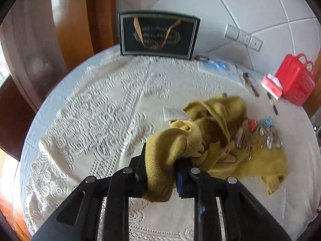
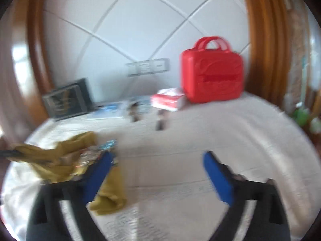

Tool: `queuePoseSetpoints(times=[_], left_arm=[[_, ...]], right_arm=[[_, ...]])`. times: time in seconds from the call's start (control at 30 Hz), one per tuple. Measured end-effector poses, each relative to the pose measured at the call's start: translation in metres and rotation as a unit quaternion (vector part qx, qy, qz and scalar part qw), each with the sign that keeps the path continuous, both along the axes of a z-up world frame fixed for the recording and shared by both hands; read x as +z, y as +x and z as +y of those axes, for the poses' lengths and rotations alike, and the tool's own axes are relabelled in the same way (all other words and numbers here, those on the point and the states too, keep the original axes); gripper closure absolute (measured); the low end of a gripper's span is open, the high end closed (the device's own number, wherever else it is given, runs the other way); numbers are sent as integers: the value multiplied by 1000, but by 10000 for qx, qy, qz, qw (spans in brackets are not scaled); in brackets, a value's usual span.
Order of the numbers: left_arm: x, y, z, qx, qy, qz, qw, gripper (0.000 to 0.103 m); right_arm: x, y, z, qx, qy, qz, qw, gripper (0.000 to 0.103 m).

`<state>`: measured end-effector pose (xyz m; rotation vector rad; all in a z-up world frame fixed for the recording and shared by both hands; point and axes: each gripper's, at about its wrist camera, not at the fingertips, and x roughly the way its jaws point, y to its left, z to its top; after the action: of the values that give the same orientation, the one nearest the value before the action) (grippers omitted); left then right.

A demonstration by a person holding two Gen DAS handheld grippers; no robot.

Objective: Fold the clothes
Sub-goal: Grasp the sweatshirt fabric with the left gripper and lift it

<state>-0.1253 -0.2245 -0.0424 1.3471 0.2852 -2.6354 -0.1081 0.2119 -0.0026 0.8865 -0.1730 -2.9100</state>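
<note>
Between the black fingers of the left gripper (image 1: 160, 168), clamped tight: a bunched fold of the mustard-yellow knitted garment (image 1: 218, 136), hanging over the jaws and trailing forward and to the right onto the round table with its white lace cloth (image 1: 96, 116). Just ahead of the pinched fold, a white care label (image 1: 174, 114) poking out of the crumpled cloth. Farther right on the same garment, a cluster of small bright decorations (image 1: 260, 132), red, blue and silvery, too blurred to name. Well ahead of the left gripper, against the white tiled wall (image 1: 250, 6), a black rectangular gift bag with gold lettering and a tan ribbon handle (image 1: 158, 34). Far to the right of it, a red plastic carry case with two handles (image 1: 295, 78), and just beside that a red-and-white packet (image 1: 271, 86). From the right wrist view, heavily blurred: right gripper (image 2: 158, 160) spread wide apart, blue-padded fingertips (image 2: 216, 176) holding nothing, hovering over the white cloth. Beside and partly behind its left finger, the yellow garment (image 2: 58, 160), one end drooping below that finger; touching or not, impossible to tell. Straight ahead and well apart, the red case (image 2: 212, 74) upright by the wall.
</note>
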Motion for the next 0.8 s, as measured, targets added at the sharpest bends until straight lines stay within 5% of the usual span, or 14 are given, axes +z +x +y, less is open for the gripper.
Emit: queuePoseSetpoints(times=[0.17, 0.27, 0.4, 0.47, 0.63, 0.67, 0.7, 0.73, 0.8], left_arm=[[-21, 0, 1, 82, 76, -118, 9999, 82], [-39, -8, 7, 35, -239, -255, 9994, 82], [-77, -18, 10, -134, -315, -566, 9978, 81], [-84, -17, 7, -147, -237, -343, 9990, 80], [-88, -14, -1, -144, -122, -109, 9998, 68], [-90, -14, -3, -33, -244, -125, 9996, 46], [-92, -14, -7, 258, -454, -162, 9985, 9], [-97, -15, -14, 530, -539, -247, 9968, 0], [-100, -17, -31, 471, -88, -259, 9985, 2]], right_arm=[[-39, -25, -25, 664, -454, -887, 9928, 5], [-67, -42, -48, 739, -241, -1282, 9887, 41], [-102, -54, -76, 881, -121, -1660, 9821, 41], [-117, -61, -89, 997, 44, -1811, 9784, 38], [-135, -66, -106, 1029, 566, -1779, 9770, 11], [-138, -69, -111, 1053, 701, -1774, 9760, 3], [-140, -70, -112, 1005, 749, -1773, 9761, 0], [-139, -72, -111, 971, 700, -1804, 9763, 0], [-139, -79, -113, 923, 722, -1994, 9729, 8]])
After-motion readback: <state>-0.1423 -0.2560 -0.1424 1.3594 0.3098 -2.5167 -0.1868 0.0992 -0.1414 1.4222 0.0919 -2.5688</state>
